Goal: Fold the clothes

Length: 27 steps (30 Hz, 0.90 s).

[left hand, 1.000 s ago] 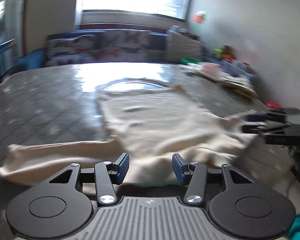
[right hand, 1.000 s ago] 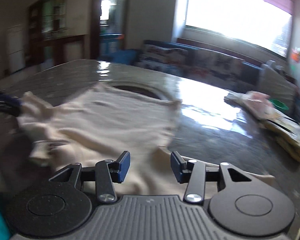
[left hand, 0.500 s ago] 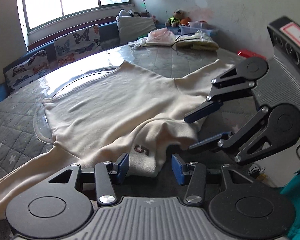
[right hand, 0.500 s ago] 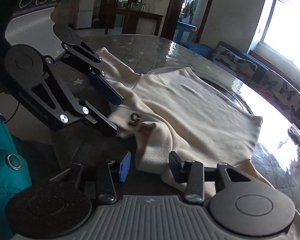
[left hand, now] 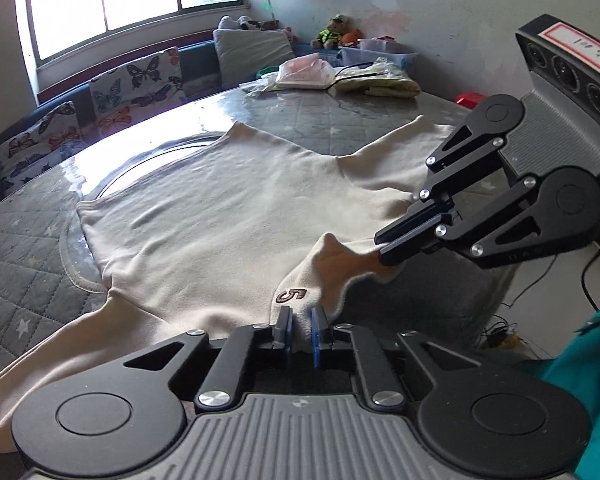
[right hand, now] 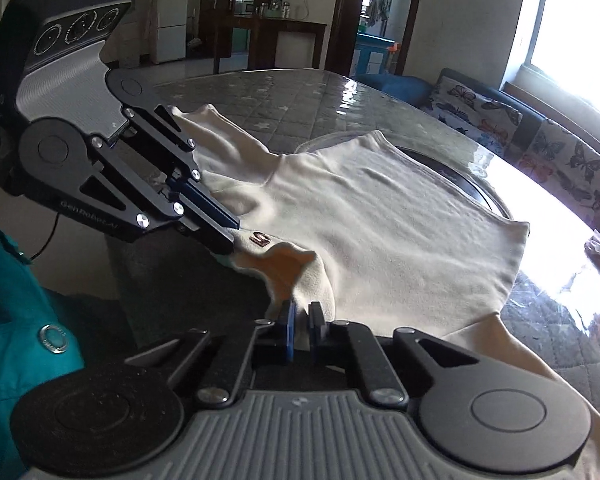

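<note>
A cream long-sleeved shirt (left hand: 228, 216) lies spread flat on the quilted table, its collar at the near edge, marked with a brown "5" (left hand: 291, 295). My left gripper (left hand: 300, 330) is shut on the collar just below the "5". My right gripper (left hand: 388, 250) is shut on the collar's other side, lifting it slightly. In the right wrist view the shirt (right hand: 380, 232) spreads ahead, my right gripper (right hand: 302, 326) pinches the collar edge, and my left gripper (right hand: 228, 242) pinches it by the "5" (right hand: 260, 238).
The round table has a grey quilted cover (left hand: 28, 264) under glass. Packaged clothes (left hand: 306, 74) and a yellow bundle (left hand: 384, 86) lie at its far side. A butterfly-print sofa (left hand: 112, 96) runs under the window. A teal jacket (right hand: 16, 320) is close at my left.
Both grippers have closed on the shirt's collar, one on each side of the "5", and the collar edge has lifted a little off the table.
</note>
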Motion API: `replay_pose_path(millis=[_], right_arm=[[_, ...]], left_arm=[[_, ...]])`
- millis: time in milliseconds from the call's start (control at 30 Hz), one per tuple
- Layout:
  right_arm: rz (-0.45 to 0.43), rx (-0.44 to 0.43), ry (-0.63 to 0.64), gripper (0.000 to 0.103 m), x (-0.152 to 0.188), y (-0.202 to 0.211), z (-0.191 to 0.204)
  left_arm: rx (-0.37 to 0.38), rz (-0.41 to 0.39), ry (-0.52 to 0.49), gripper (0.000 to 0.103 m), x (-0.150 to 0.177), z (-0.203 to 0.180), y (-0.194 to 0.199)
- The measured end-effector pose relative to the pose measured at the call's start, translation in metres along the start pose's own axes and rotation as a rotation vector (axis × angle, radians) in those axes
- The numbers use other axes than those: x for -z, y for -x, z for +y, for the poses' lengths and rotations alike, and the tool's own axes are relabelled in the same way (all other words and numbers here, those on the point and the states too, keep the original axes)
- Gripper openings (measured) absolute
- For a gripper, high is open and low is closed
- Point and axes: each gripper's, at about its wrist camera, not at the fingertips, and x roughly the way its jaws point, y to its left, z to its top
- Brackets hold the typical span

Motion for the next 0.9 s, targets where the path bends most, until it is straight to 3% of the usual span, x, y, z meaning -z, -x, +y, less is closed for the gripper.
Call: replay_pose_path(millis=[200,367,567,700,900], right_arm=[[0.052,-0.052,0.028,0.008,0.005,-0.002,0.002],[-0.029,-0.039,-0.009,0.009,-0.007,0.010,-0.010],[-0.079,0.057,-0.087,0.010,-0.017,-0.012,-0.023],[-0.058,0.039,-0.058,0.010,-0.015,-0.031,-0.012],[-0.044,0.030,-0.002,0.011,-0.005,-0.036,0.010]], left_arm=[[0.047,0.050,-0.018,0.012,0.012,-0.001,-0.005],[0.074,0.002,-0.022,0.014,0.003,0.007,0.010],[-0.005,-0.088,0.065,0.015,-0.020,0.028,0.013],[-0.038,-0.066,0.125,0.015,-0.022,0.031,-0.011],[-0.021,-0.004,0.128,0.015,-0.004,0.018,-0.037]])
